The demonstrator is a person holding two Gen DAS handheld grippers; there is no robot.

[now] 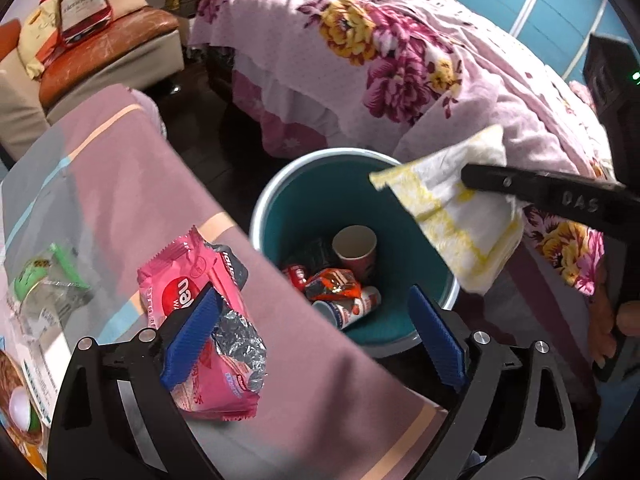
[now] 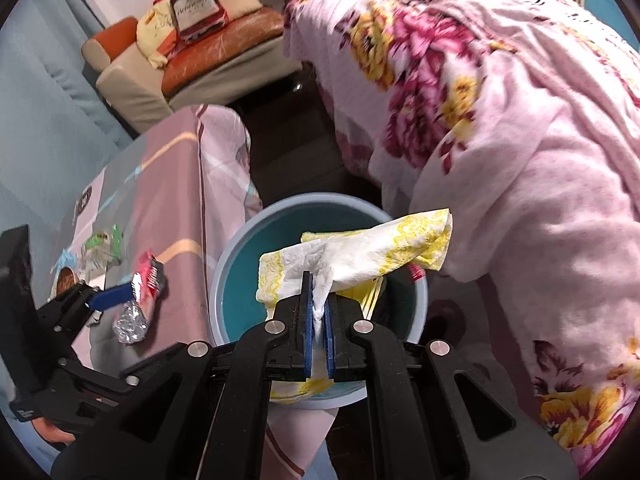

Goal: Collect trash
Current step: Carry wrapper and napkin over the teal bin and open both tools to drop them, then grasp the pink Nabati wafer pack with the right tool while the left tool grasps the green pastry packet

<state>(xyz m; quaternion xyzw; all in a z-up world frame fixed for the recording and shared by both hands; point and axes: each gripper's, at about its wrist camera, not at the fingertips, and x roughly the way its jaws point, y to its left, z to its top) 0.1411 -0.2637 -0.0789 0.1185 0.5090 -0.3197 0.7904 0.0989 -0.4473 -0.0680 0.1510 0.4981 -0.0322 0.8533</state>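
Left wrist view: left tool (image 1: pixel 316 320) stands wide, nothing gripped. Its left blue pad (image 1: pixel 192 332) lies over a pink snack wrapper (image 1: pixel 200 280) with a crumpled foil end, which rests flat on the counter (image 1: pixel 120 168) near the counter's edge. Its right blue pad (image 1: pixel 436 340) hangs over the rim of the teal bin (image 1: pixel 320 200). The pads do not press on the wrapper.

Bin stands on the floor, just beside the counter and close against the bed (image 1: pixel 400 60) with its floral pink cover. Inside the bin: a paper cup (image 1: pixel 356 246) tipped on its side, an orange-red wrapper (image 1: pixel 332 284), a printed can or cup (image 1: pixel 348 308), and darker scraps I cannot identify.

Further along the counter, a clear packet with green print (image 1: pixel 44 280).

Right wrist view: right tool (image 2: pixel 318 320) is clamped narrow on a white napkin with yellow pattern (image 2: pixel 360 248). The napkin is pinched between the two blue pads, its loose bulk fanning out ahead, above the bin (image 2: pixel 240 240) opening. Not yet released. In the left wrist view the same napkin (image 1: pixel 460 216) hangs over the bin's right rim, held by the black finger of the right tool (image 1: pixel 532 188).

Background: sofa (image 2: pixel 224 52) with a red printed bag (image 2: pixel 196 8) on its seat.
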